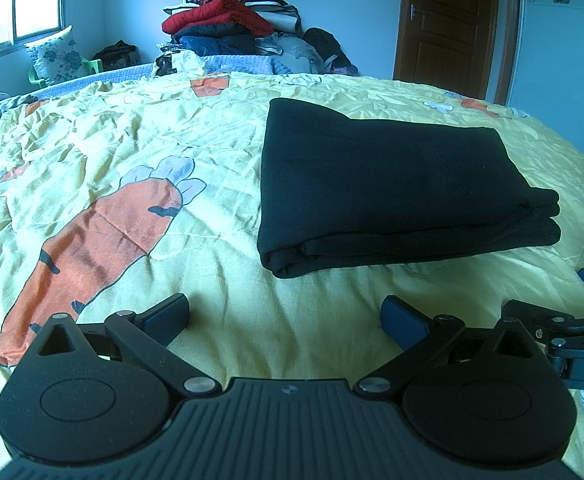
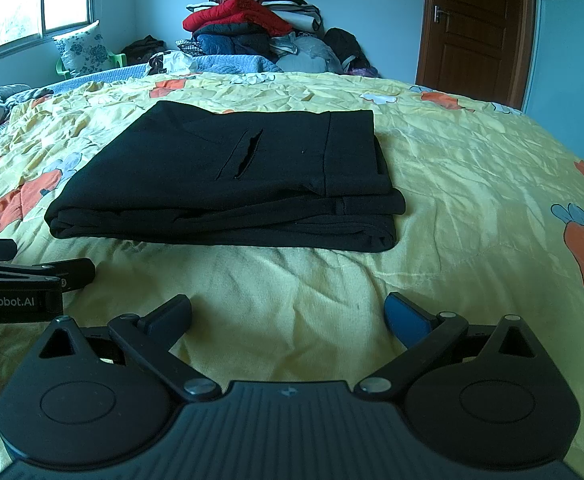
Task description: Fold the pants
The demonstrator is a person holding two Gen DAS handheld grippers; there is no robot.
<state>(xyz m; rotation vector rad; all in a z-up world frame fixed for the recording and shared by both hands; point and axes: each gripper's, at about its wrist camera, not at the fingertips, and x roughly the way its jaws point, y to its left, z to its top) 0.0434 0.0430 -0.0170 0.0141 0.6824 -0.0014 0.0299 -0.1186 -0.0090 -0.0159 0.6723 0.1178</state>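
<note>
The left hand-held gripper [image 1: 286,320] hangs low over the bed [image 1: 140,136], its fingers spread wide and grasping nothing. Ahead of it and to its right lie the black pants [image 1: 392,184], already gathered into a compact, layered rectangle that rests flat on the yellow carrot-print quilt, apart from both tools. From the right wrist view the same pants [image 2: 228,184] sit straight ahead, a pocket slit showing on the top layer and the waistband end toward the right. The right hand-held gripper [image 2: 288,318] is likewise released, with bare quilt between its fingers. By the look of the stacked near edge, the folding seems finished or nearly so; if any tidying remains, it would be best to press the top layer flat and square the right-hand edges, where the layers sit slightly out of line, rather than lift the bundle and loosen it. No containers are visible; a pile of clothes [image 2: 252,28] stands loose at the far wall.
</note>
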